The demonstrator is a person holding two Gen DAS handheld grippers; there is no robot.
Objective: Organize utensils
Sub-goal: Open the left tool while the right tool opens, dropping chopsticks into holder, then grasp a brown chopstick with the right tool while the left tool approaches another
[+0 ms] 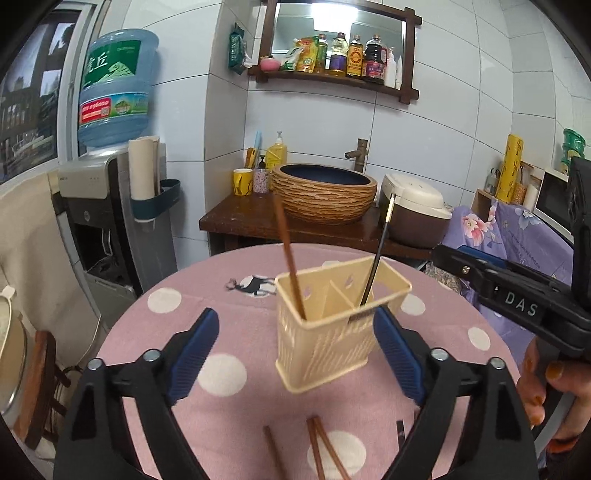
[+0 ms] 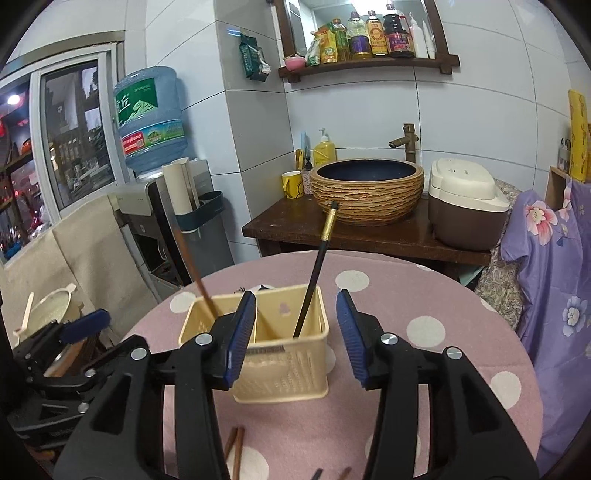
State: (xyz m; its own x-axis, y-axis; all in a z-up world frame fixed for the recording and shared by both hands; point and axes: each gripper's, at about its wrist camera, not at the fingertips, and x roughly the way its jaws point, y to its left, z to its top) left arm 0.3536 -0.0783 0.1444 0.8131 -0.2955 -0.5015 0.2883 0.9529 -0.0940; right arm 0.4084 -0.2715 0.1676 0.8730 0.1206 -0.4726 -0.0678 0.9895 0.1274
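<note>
Grippers [image 1: 295,354] [image 2: 295,332] both spread | holder [image 1: 325,332] mid-table | 2 chopsticks probably upright

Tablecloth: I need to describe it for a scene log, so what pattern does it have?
The tablecloth is pink with large white polka dots, clearest in the right wrist view.

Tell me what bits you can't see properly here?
- Loose brown wooden chopsticks on the pink dotted tablecloth: bottom edge cuts them off, both views.
- Beige plastic utensil holder: right wrist view, a blue pad hides its left compartment.
- Shelf bottle labels: too small.
</note>
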